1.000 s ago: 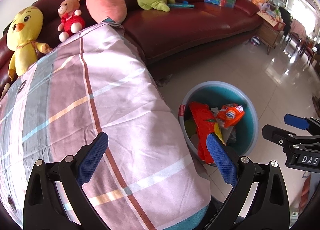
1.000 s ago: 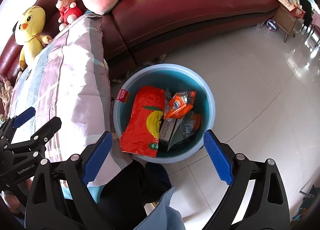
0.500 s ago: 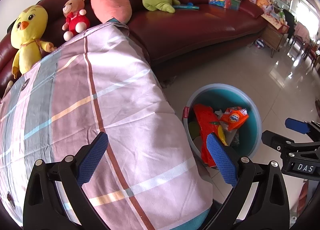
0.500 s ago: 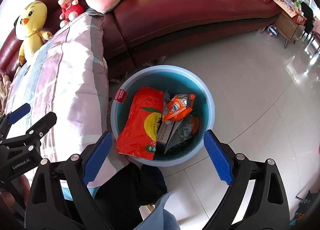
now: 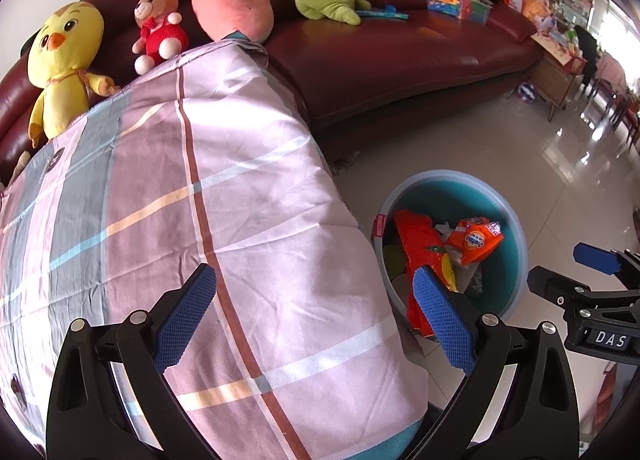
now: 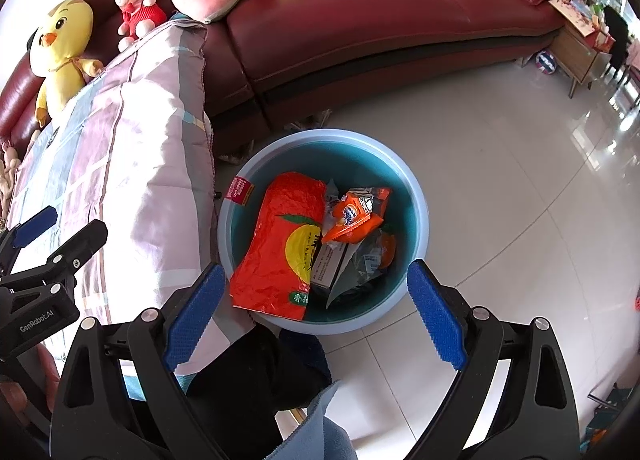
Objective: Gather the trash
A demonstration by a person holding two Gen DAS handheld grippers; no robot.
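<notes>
Glossy pale tiled floor [image 6: 500, 187], on which a blue basin [image 6: 416, 195] is set beside the plaid-covered surface [image 5: 180, 187], wrappers [image 6: 280, 244] held inside.

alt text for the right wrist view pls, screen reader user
Open, empty right gripper above a blue basin on a tiled floor, holding a large red-orange snack bag, a small orange packet and other wrappers. A plaid-covered surface lies left, a dark red sofa with plush toys behind.
</notes>
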